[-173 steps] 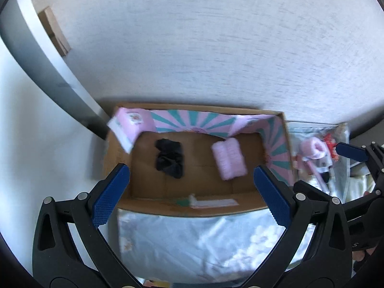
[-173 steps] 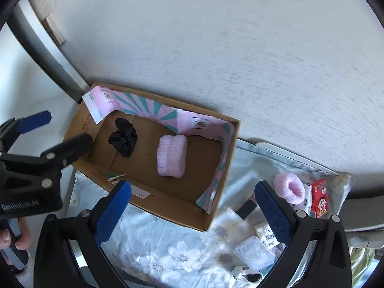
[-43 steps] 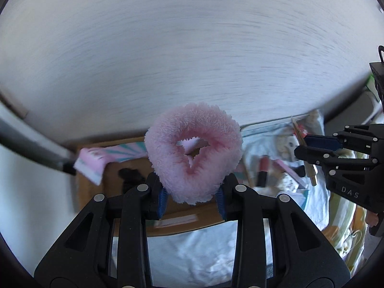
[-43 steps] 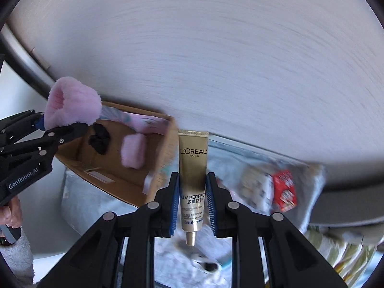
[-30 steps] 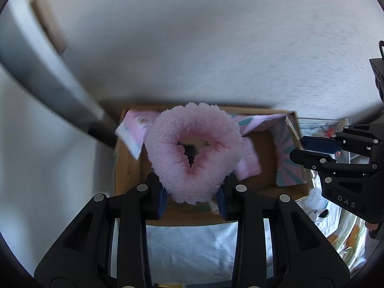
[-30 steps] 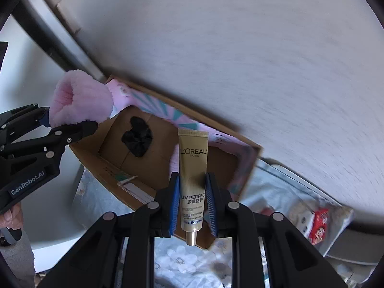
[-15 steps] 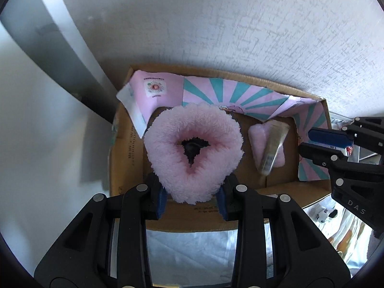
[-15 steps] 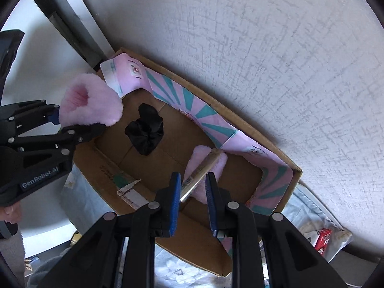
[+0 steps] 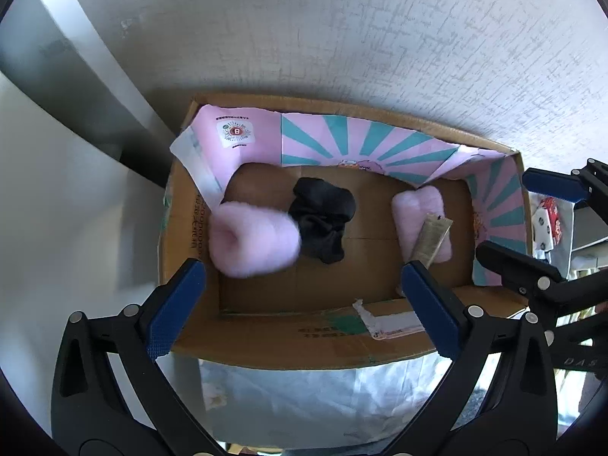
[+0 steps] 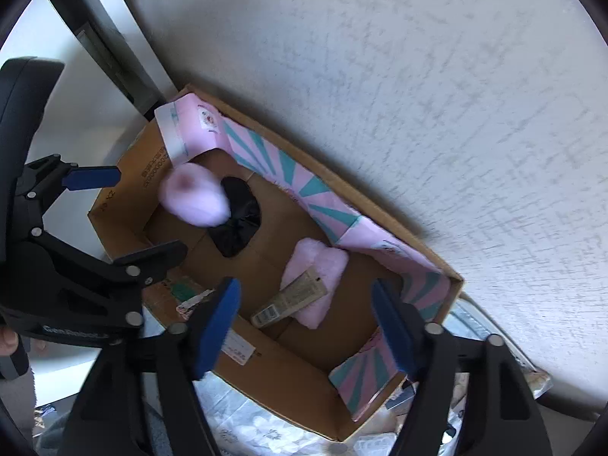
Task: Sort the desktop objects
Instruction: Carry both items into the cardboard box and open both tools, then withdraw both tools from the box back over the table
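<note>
Left fingers [image 9: 304, 296]: spread, nothing between; just opened, dropping pink fluffy scrunchie [image 9: 252, 241] into cardboard box [image 9: 288, 338].
Right fingers [image 10: 307, 326]: just parted, empty; gold cream tube [image 10: 290, 298] rests on pink band [image 10: 317, 279].

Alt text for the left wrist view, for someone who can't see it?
The open left claw hangs over a cardboard box with nothing between its blue pads. In the box lie a blurred pink fluffy ring, a black scrunchie, and a gold tube resting on a pink cuff. The right claw shows at the right edge.
</note>
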Available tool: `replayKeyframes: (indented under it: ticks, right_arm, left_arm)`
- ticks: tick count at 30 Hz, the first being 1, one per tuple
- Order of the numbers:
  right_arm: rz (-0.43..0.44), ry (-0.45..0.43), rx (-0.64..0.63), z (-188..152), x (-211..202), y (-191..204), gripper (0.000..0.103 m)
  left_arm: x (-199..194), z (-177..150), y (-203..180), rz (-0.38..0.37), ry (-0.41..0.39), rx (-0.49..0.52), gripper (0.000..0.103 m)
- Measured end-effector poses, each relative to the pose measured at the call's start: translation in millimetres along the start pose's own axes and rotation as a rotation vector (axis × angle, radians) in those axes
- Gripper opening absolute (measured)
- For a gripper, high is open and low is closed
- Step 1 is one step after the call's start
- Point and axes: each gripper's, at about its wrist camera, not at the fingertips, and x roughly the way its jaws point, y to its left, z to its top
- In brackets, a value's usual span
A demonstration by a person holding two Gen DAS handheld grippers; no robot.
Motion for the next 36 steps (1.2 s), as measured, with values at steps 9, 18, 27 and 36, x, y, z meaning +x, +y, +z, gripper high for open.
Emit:
replayKeyframes:
  ticks: [9,18,27,36]
  right_arm:
    - [0.032,-0.019,0.003,-5,-12,-12,0.073]
    - [0.064,-0.058,0.045,-18,-35,-33,0.073]
    - [0.08,-0.096,0.083,-38,-55,-51,0.073]
    - [0.051,-0.146,0.121,-70,-82,-80,0.073]
  left_arm:
    - [-16,7,-8,0.054,-0.055,0.017,0.103]
    - [-37,9,-17,0.006,-0.069,0.021,0.103]
    - [-59,6,-52,0.061,-0.109,0.105,0.103]
    - [-79,1,-92,0.075,-0.156,0.16,0.103]
